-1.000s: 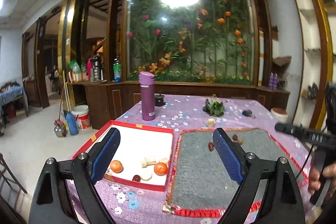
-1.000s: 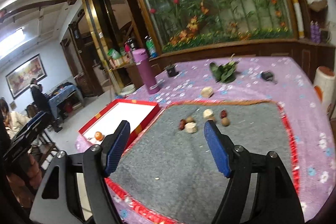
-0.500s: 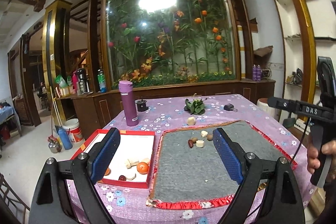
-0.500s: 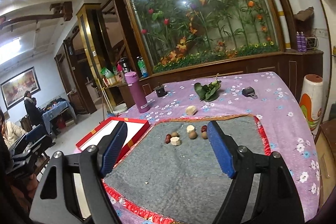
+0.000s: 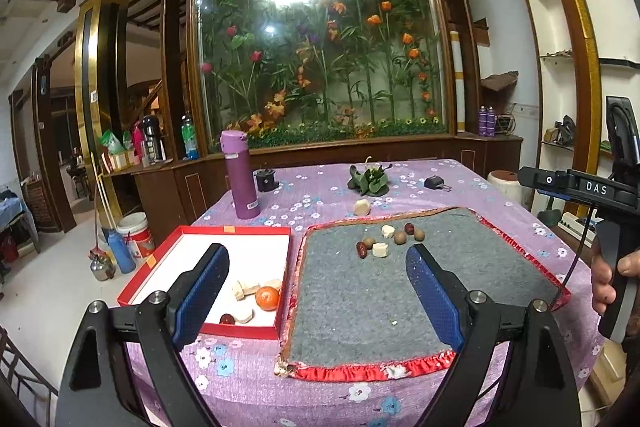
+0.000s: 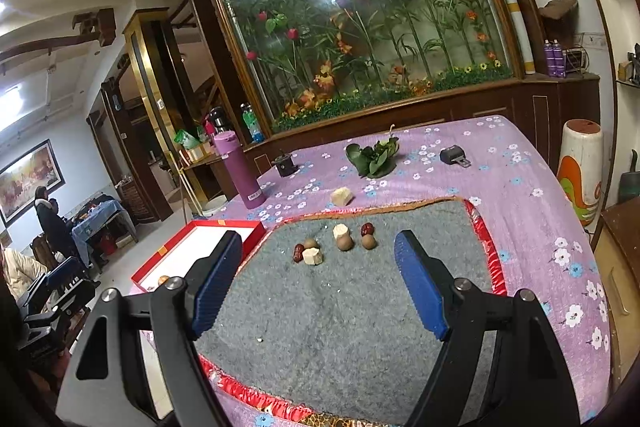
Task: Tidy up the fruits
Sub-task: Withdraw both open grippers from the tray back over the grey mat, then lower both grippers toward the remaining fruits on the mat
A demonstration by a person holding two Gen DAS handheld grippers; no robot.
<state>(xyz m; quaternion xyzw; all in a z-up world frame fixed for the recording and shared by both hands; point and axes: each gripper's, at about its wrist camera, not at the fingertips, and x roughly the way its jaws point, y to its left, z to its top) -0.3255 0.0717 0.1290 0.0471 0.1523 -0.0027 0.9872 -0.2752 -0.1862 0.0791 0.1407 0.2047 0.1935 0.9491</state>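
Fruits (image 6: 334, 243) sit clustered on the grey mat (image 6: 360, 315); I hold my left tool (image 5: 316, 291) and right tool (image 6: 316, 287) released, empty, above the surface.

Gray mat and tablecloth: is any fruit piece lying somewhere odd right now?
One pale chunk lies alone on the purple tablecloth, just beyond the gray mat and apart from the fruit cluster on it. It is not in the red box either. Nothing looks spilled or damaged.
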